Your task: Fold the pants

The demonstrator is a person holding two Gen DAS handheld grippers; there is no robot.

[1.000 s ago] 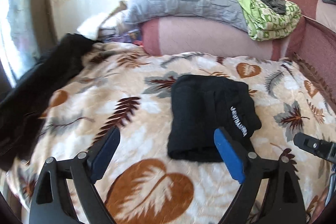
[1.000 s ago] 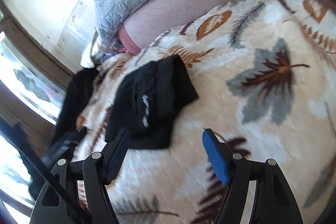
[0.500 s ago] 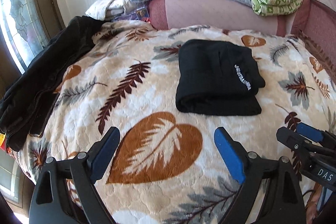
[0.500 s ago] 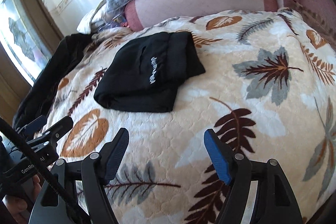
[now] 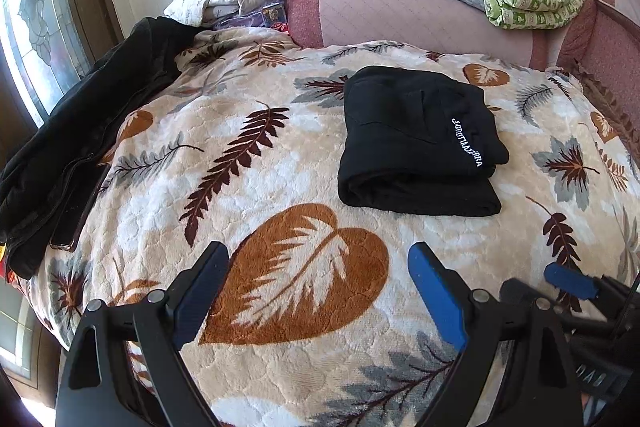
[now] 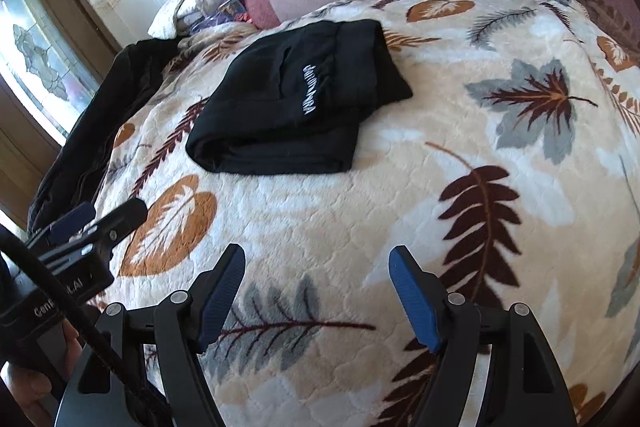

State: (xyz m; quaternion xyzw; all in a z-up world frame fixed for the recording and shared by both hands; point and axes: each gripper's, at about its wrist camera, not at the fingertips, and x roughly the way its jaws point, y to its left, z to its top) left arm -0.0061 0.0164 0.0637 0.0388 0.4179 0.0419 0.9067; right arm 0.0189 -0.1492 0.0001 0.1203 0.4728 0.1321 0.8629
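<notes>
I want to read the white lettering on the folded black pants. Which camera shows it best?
The left wrist view: the white lettering on the folded black pants is sharp there. The right wrist view shows the lettering blurred and unreadable.

Both views look forward along their own gripper fingers, low over a leaf-patterned blanket [image 5: 280, 155] and facing the pillows at the bed's far end. The left wrist view sits level and sees the folded black pants [image 5: 416, 143] ahead, slightly right. The right wrist view is rolled, with the pants [image 6: 304, 99] up left. Each view catches the other gripper at its edge.
</notes>
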